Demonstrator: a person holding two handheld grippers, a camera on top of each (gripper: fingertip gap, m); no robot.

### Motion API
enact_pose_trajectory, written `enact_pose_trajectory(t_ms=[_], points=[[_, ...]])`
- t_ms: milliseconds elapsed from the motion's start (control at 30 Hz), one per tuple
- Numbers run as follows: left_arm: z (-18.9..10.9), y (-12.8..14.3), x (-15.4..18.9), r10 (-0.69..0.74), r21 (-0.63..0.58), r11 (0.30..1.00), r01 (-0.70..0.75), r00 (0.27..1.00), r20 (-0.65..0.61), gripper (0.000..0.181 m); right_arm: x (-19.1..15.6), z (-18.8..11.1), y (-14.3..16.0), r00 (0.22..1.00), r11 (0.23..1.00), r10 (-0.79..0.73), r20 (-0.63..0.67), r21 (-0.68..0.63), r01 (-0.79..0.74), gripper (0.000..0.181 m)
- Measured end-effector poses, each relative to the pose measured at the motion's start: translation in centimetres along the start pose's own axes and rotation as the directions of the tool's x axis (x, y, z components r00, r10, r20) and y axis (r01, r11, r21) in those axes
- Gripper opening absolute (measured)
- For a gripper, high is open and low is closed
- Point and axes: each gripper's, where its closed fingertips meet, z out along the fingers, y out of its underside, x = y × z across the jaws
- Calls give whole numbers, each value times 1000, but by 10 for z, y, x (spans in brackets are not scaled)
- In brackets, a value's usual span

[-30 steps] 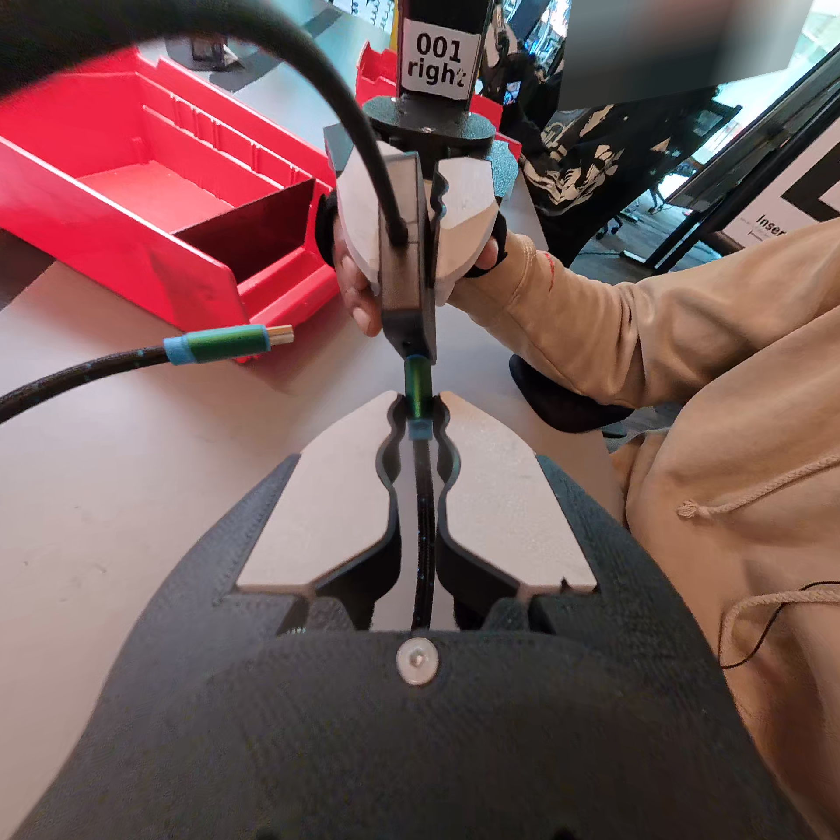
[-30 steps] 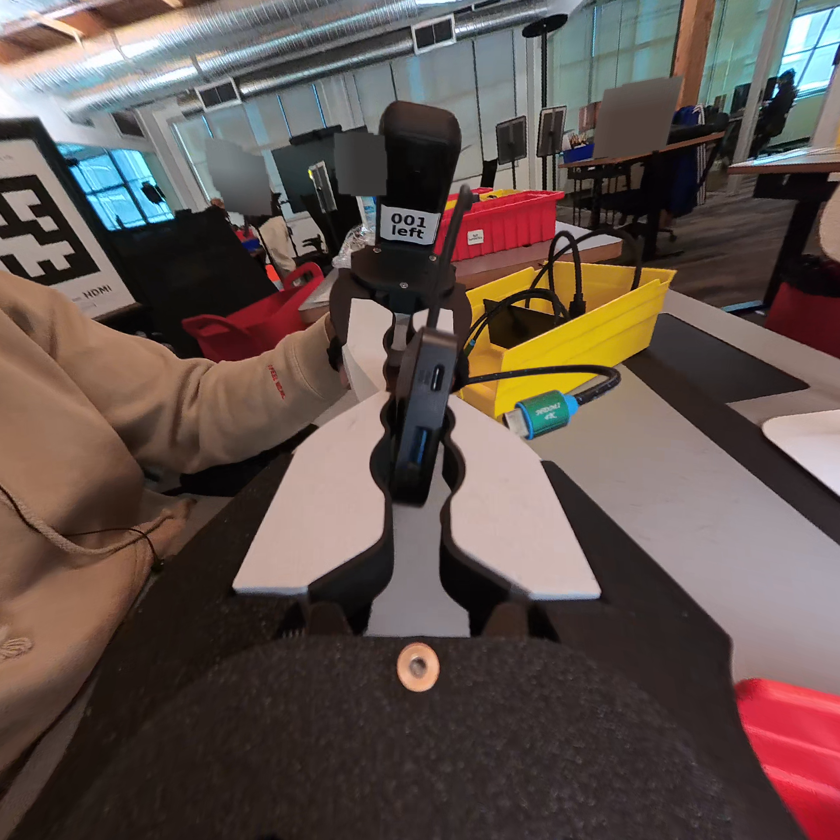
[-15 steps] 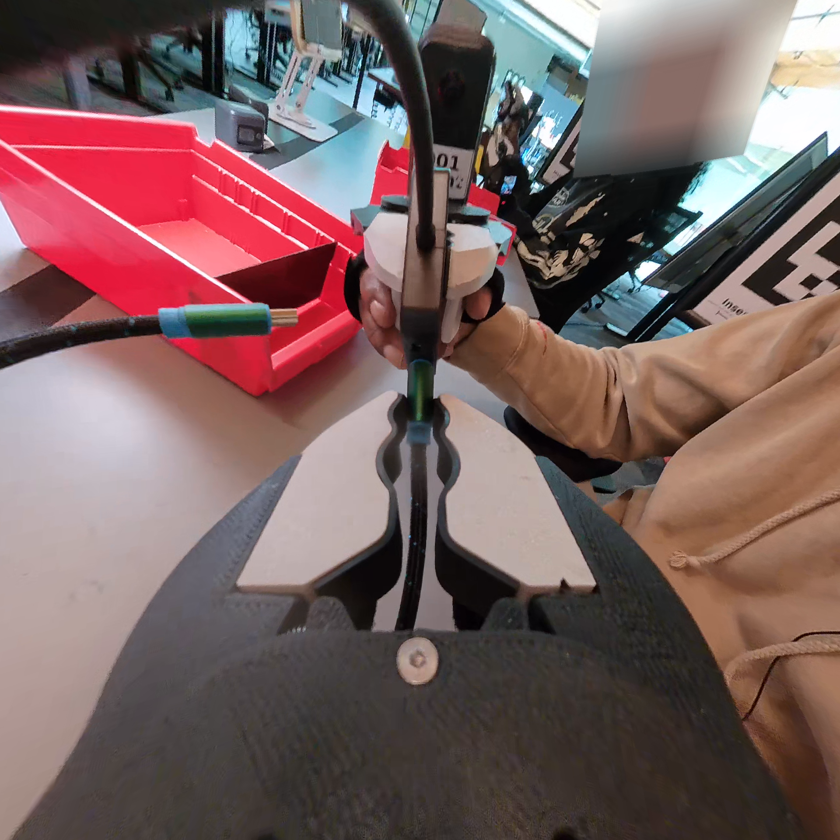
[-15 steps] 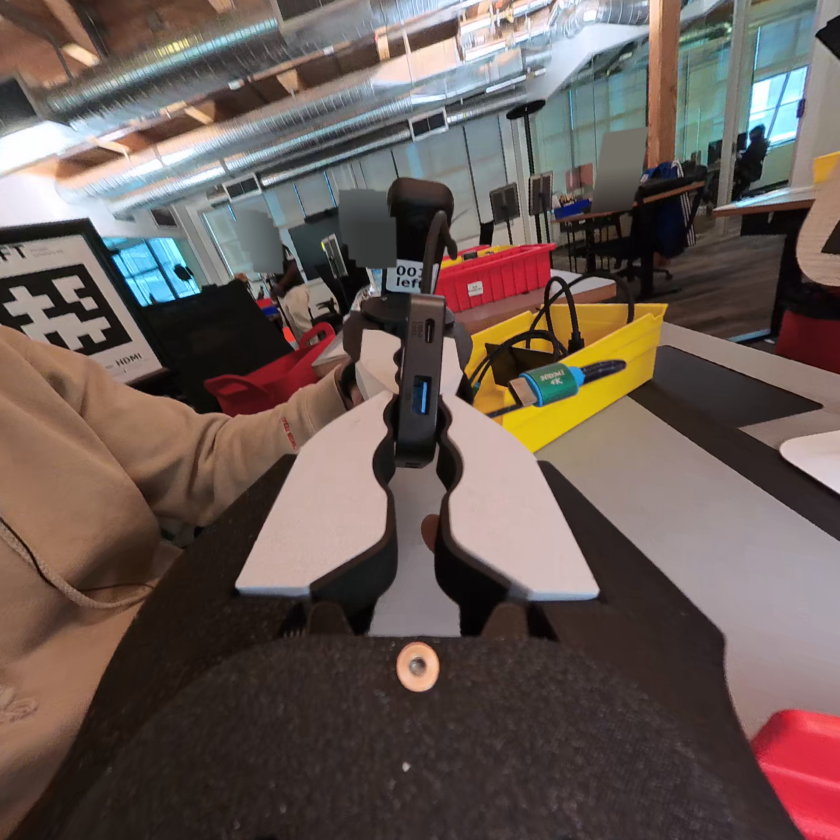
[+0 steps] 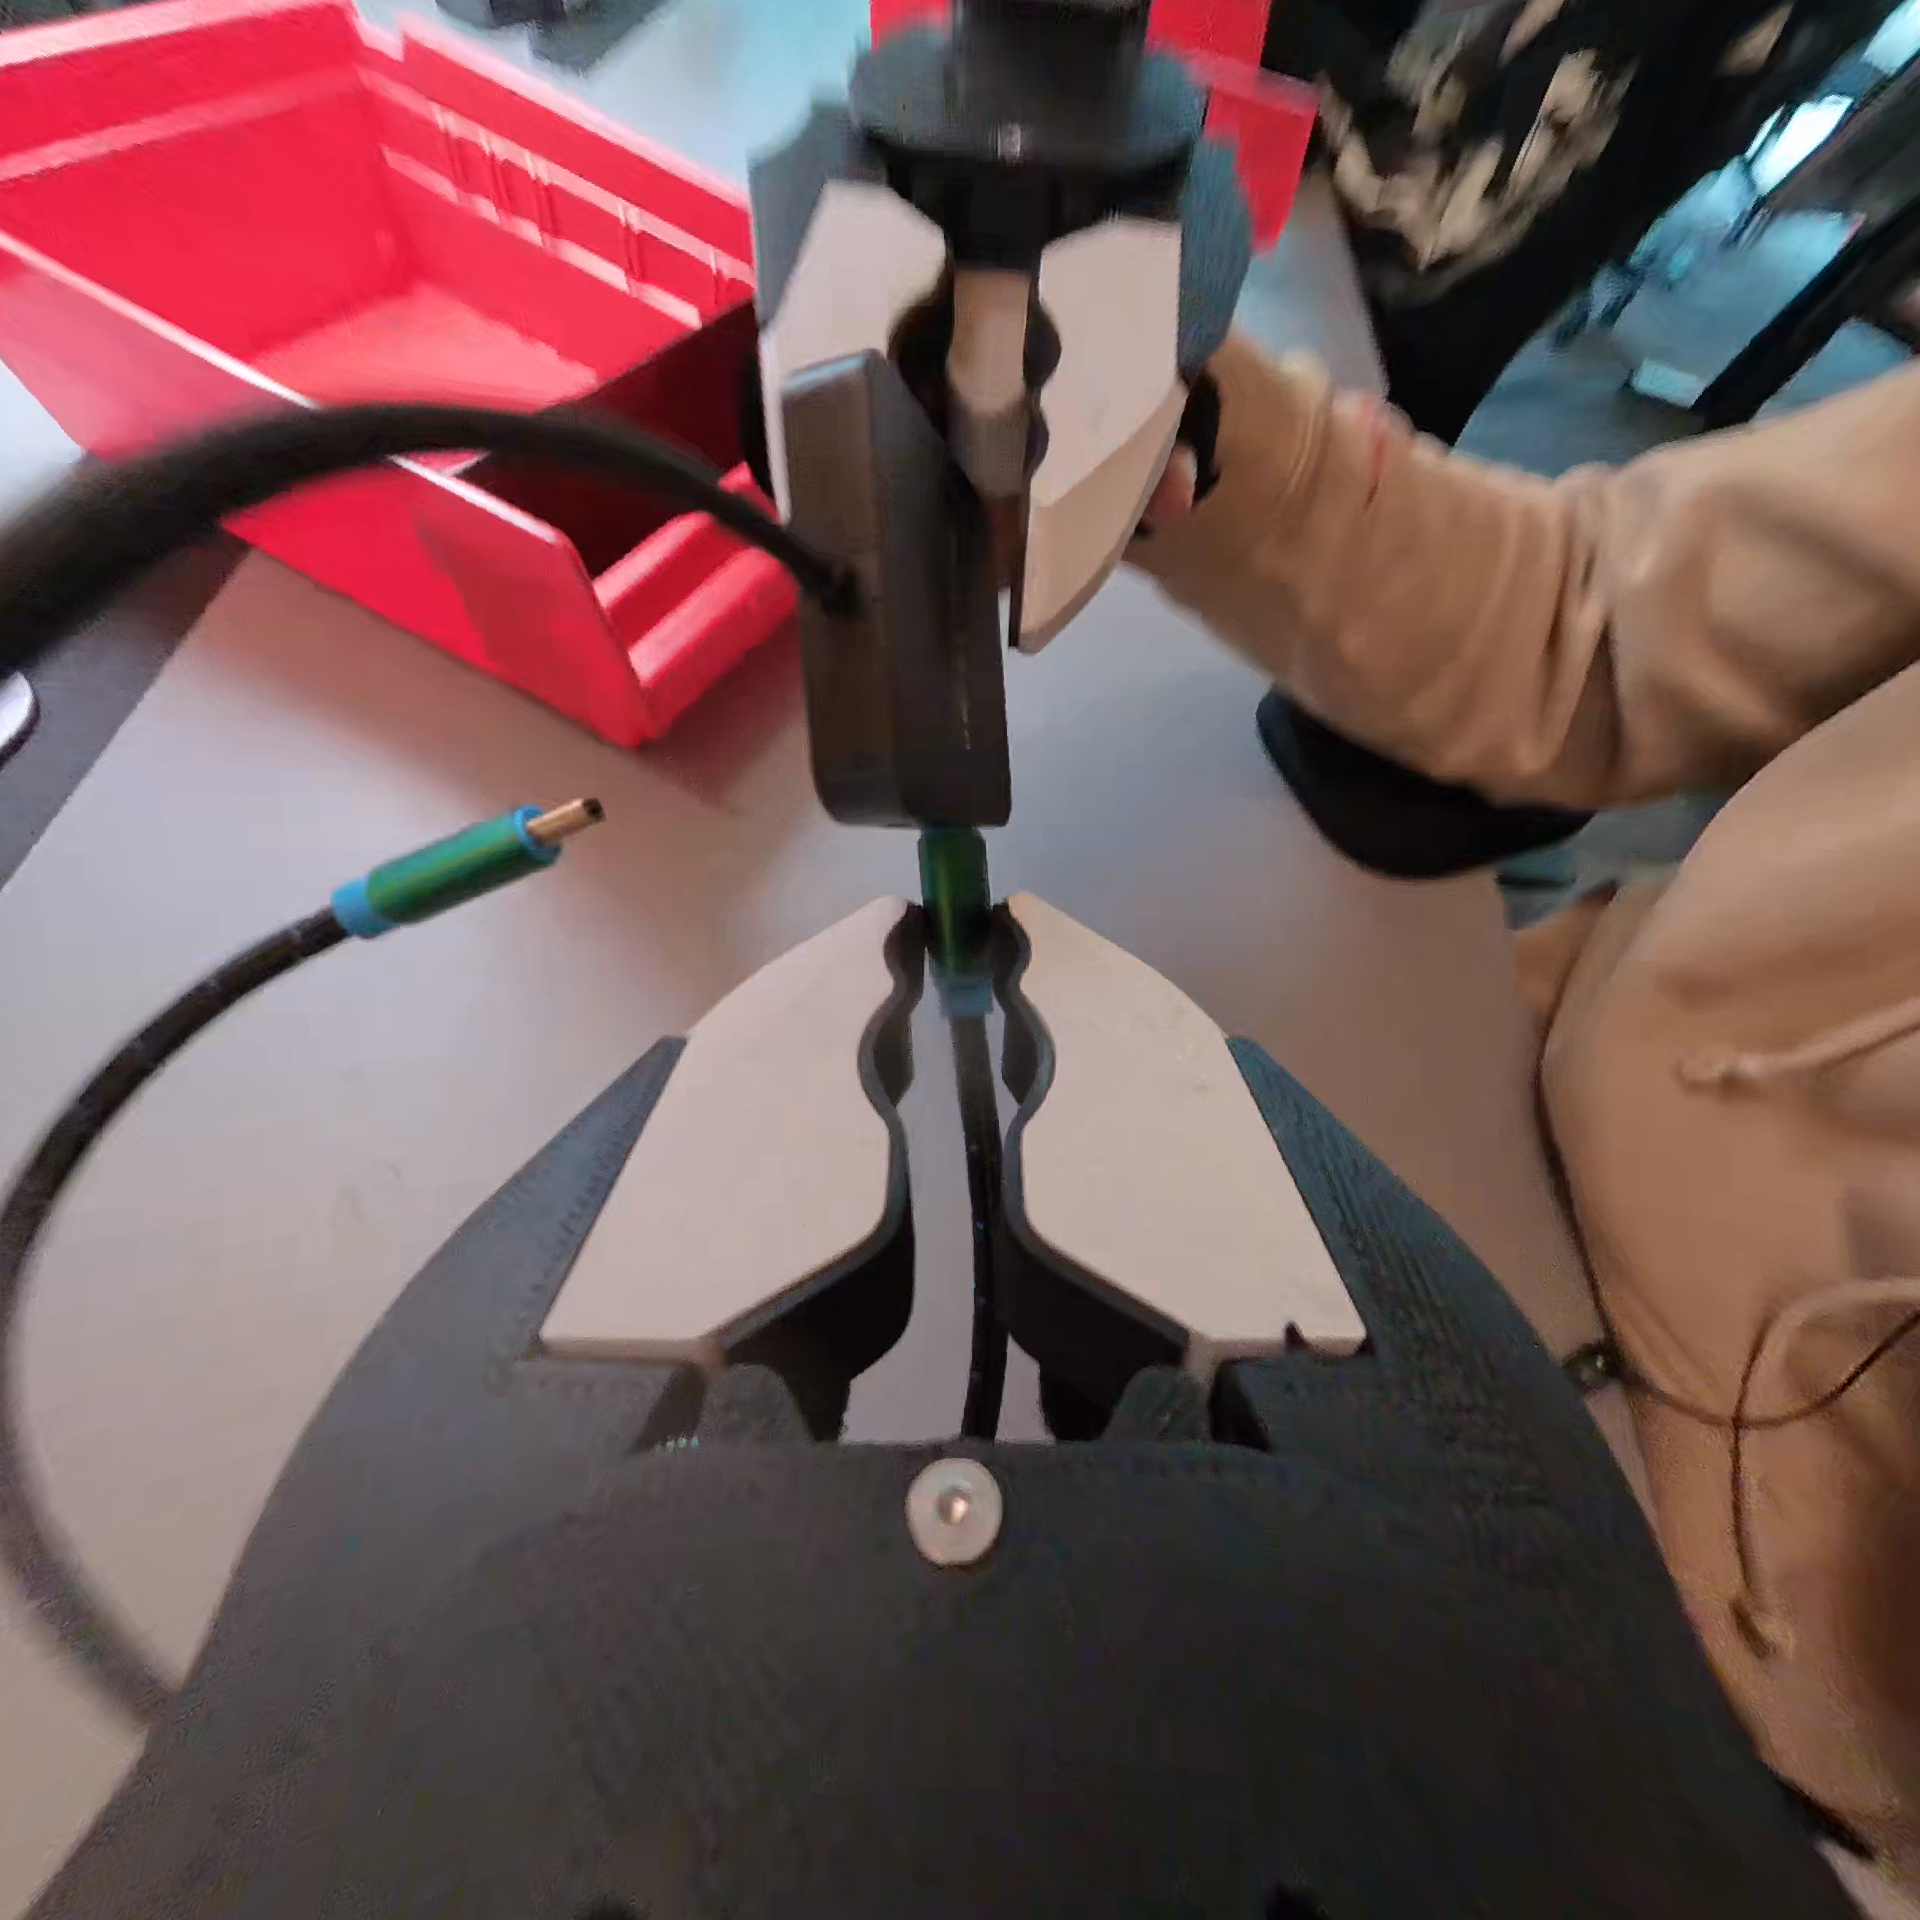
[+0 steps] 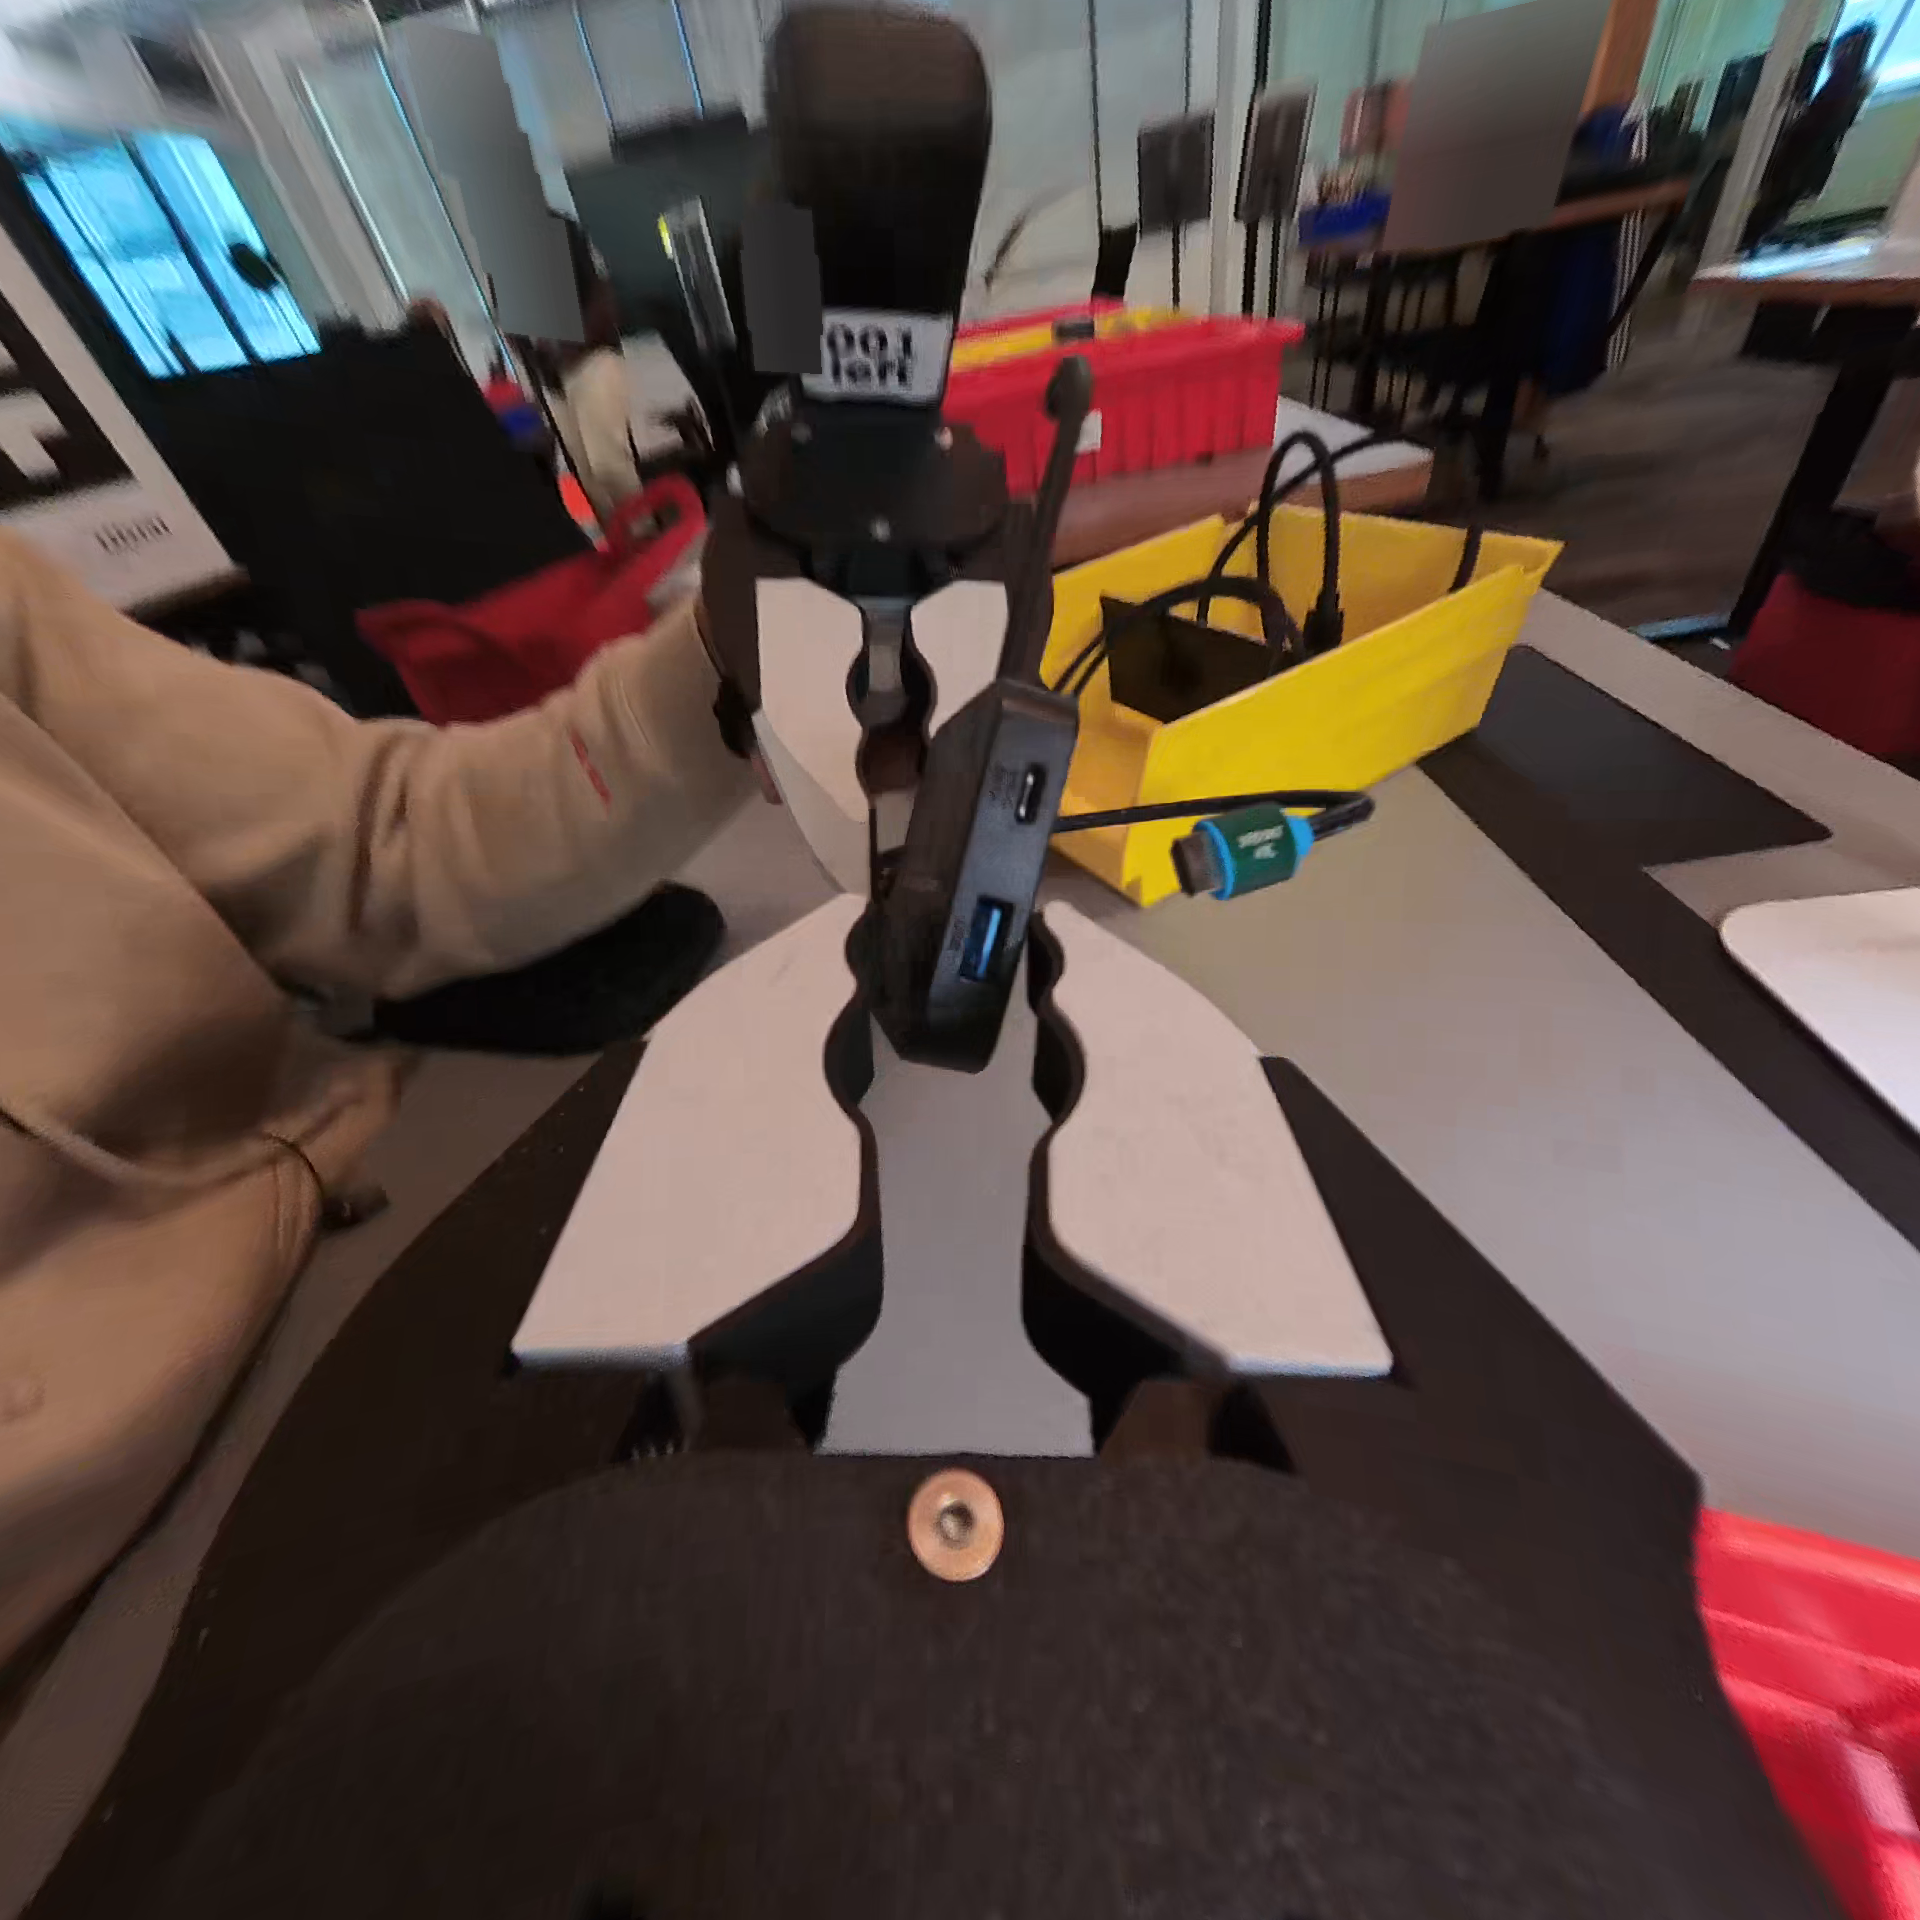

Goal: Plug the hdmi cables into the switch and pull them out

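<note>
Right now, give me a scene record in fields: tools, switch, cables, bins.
left tool: shut on green HDMI plug, plug end at the switch
right tool: shut on switch
switch: dark, held in the air, black lead off one side
free HDMI cable: green plug with gold tip, unplugged
red bin: on table behind switch
yellow bin: holds black cables

- The switch is sitting between the left gripper and the right gripper.
- A loose plug is hanging left of the switch, before the bin.
</note>
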Motion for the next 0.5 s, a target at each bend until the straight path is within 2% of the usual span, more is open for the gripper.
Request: enact_pose_trajectory(t_ms=[67,133,233,300,367,500], points=[[5,10,6,49,-89,995,-48,999,7,13,-4,4,8,999,996,-36,-13,-78,35,33],[8,14,8,84,-134,988,-82,996,15,13,-11,9,19,998,986,-57,18,-154,59,24],[10,15,4,109,-144,985,-99,992,58,8,-15,10,19,996,981,-84,35,-170,89,18],[2,2,3,98,-74,993,-92,992,77,18,-8,2,13,993,982,-114,-10,-151,111,16],[-16,-15,1,80,25,996,-83,990,117,24,-3,-13,-2,991,990,-123,-50,-77,119,13],[-81,-44,-21,36,241,964,-110,956,292,31,0,-48,-31,984,988,-138,-114,51,145,13]])
